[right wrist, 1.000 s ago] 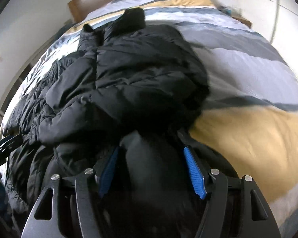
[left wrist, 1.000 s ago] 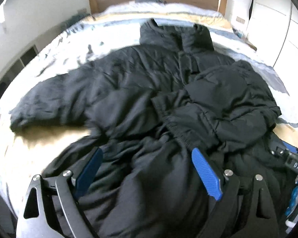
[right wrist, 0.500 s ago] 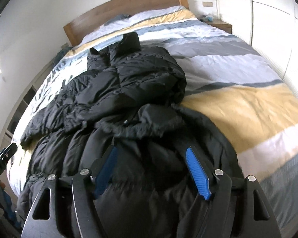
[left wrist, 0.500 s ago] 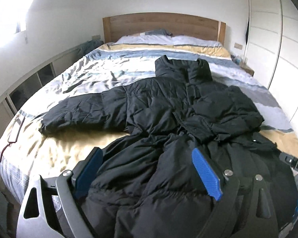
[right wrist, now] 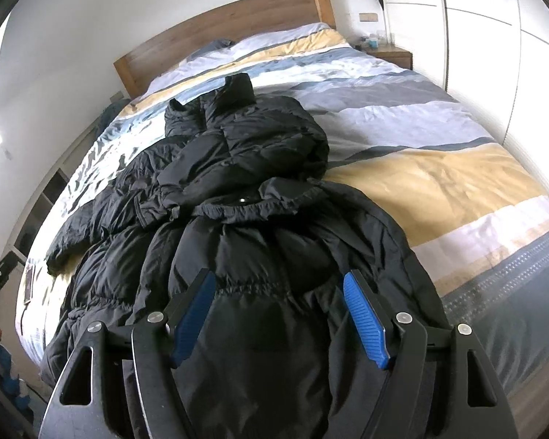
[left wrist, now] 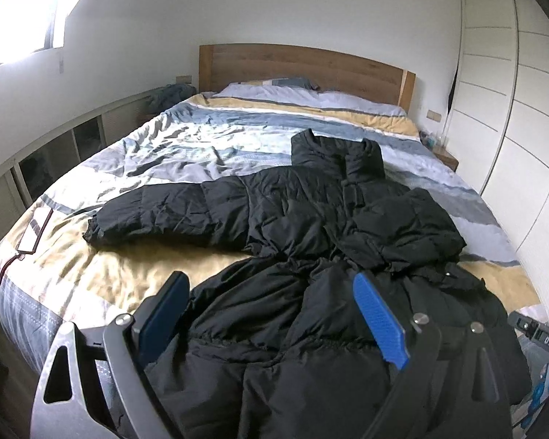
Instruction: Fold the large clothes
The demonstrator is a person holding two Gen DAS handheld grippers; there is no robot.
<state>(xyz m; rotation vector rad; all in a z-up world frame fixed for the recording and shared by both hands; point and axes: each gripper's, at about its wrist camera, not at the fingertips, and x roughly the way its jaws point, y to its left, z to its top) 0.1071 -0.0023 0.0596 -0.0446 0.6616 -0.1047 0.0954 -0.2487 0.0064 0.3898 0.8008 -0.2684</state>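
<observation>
A large black puffer jacket [left wrist: 303,219] lies on the bed, collar toward the headboard; it also shows in the right wrist view [right wrist: 245,190]. Its left sleeve [left wrist: 157,216] lies stretched out to the left. The right sleeve is folded in over the body. The hem hangs over the foot of the bed. My left gripper [left wrist: 271,303] is open above the hem, with blue pads [left wrist: 378,318] wide apart. My right gripper [right wrist: 278,311] is open over the hem too, holding nothing.
The bed has a striped yellow, grey and white cover [right wrist: 439,168] and a wooden headboard [left wrist: 303,66]. A phone-like flat object [left wrist: 36,228] lies at the left edge. White wardrobes [left wrist: 523,109] stand right, a low shelf [left wrist: 55,146] left, a nightstand [right wrist: 391,55] beside the bed.
Both grippers have pulled back and up from the jacket toward the foot of the bed, so more of the room shows. The jacket lies as it was.
</observation>
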